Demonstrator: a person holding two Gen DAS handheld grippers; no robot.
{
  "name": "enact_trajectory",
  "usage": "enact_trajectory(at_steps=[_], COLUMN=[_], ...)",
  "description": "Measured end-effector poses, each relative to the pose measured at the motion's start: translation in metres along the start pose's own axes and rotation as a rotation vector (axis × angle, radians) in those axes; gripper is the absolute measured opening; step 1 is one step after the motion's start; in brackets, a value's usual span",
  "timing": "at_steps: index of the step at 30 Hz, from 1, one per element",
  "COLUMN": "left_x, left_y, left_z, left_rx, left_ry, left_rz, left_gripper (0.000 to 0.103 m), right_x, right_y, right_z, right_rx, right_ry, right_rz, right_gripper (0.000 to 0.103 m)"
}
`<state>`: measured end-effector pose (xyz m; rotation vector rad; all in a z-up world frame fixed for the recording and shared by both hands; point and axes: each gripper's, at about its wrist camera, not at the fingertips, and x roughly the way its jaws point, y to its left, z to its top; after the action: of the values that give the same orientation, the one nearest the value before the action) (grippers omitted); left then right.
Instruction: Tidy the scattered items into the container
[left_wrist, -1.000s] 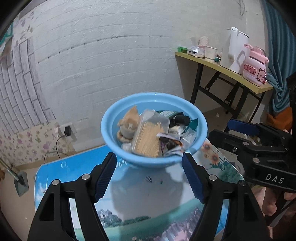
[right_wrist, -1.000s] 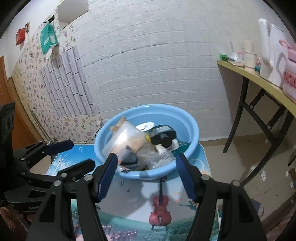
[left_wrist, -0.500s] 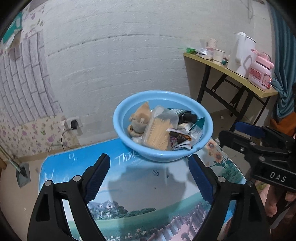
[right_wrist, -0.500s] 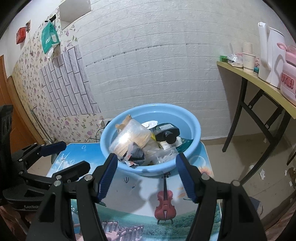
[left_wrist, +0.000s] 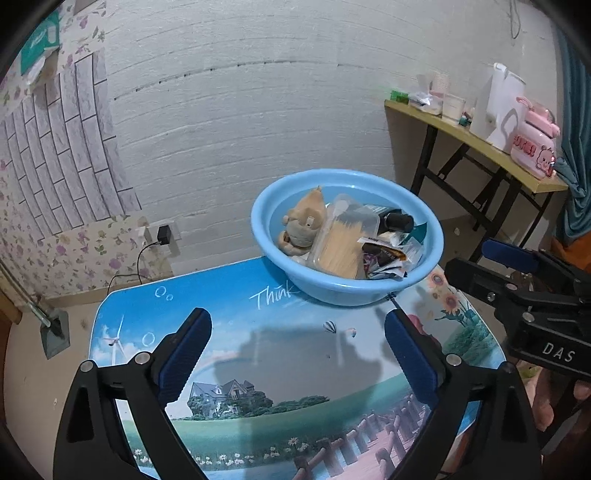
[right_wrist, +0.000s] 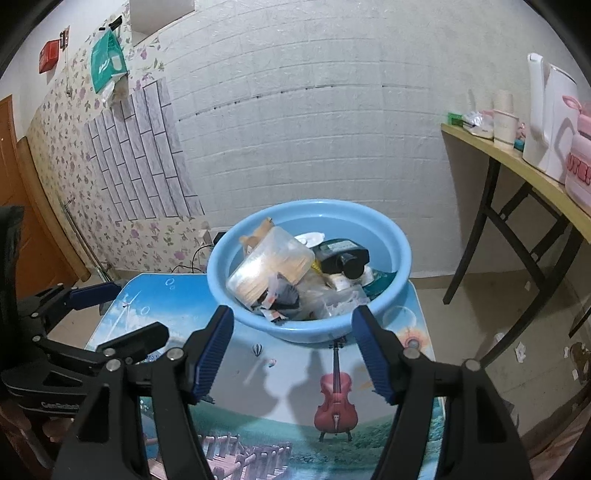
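Observation:
A light blue basin (left_wrist: 424, 254) (right_wrist: 400, 254) stands at the far edge of the small picture-printed table (left_wrist: 229, 317) (right_wrist: 266, 402). In it lie a tan plush toy (left_wrist: 304, 221), a clear box of wooden sticks (left_wrist: 345, 240) (right_wrist: 269, 262), a dark bottle (right_wrist: 343, 256) and some wrappers. My left gripper (left_wrist: 297, 334) hovers over the bare table short of the basin, jaws opening, nothing between them. My right gripper (right_wrist: 293, 330) sits just before the basin's near rim, jaws opening and empty. Each gripper also shows at the side of the other's view.
A white brick wall stands right behind the table, with a wall socket and charger (left_wrist: 162, 233) low down. At the right a folding side table (left_wrist: 480, 147) (right_wrist: 517, 166) carries a white kettle, a pink bottle and cups. Bare floor lies between the two tables.
Both grippers have drawn back from the basin, which now looks smaller and farther. The left jaws have spread clearly wider and that view has swung left; the right jaws have widened a little.

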<state>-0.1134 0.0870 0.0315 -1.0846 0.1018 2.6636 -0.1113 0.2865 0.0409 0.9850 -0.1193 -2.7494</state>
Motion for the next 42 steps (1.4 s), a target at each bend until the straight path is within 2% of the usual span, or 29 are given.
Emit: enact_trajectory(at_steps=[4, 8, 13, 15, 16, 22, 34, 36, 38, 42], left_x=[-0.008, -0.012, -0.004, -0.004, -0.004, -0.011, -0.013, -0.014, -0.015, -0.013], left_y=[0.002, 0.002, 0.010, 0.011, 0.011, 0.010, 0.012, 0.009, 0.006, 0.005], left_z=[-0.001, -0.002, -0.006, -0.007, -0.007, -0.008, -0.014, -0.015, -0.016, -0.016], left_rx=[0.002, 0.016, -0.032, -0.043, -0.047, -0.065, -0.063, -0.035, -0.017, -0.030], left_ry=[-0.029, -0.050, -0.013, -0.012, -0.013, -0.044, -0.046, -0.072, -0.093, -0.086], left_rz=[-0.029, 0.019, 0.010, 0.014, 0.014, -0.002, 0.043, 0.053, 0.046, 0.012], left_gripper=[0.095, 0.096, 0.097, 0.097, 0.097, 0.103, 0.103, 0.103, 0.103, 0.103], right_x=[0.001, 0.002, 0.004, 0.004, 0.004, 0.002, 0.003, 0.003, 0.003, 0.006], right_y=[0.002, 0.005, 0.005, 0.004, 0.004, 0.007, 0.013, 0.014, 0.014, 0.014], right_z=[-0.002, -0.002, -0.003, -0.004, -0.004, -0.003, -0.010, -0.011, -0.011, -0.011], right_rx=[-0.012, -0.014, -0.003, 0.004, 0.007, 0.001, -0.010, -0.010, -0.012, -0.011], right_ry=[0.002, 0.002, 0.003, 0.000, -0.004, -0.008, -0.006, -0.003, -0.004, 0.006], right_rz=[-0.011, -0.020, -0.026, -0.030, -0.033, -0.037, -0.021, -0.017, -0.016, -0.014], right_gripper=[0.077, 0.078, 0.080, 0.087, 0.088, 0.088, 0.088, 0.088, 0.088, 0.088])
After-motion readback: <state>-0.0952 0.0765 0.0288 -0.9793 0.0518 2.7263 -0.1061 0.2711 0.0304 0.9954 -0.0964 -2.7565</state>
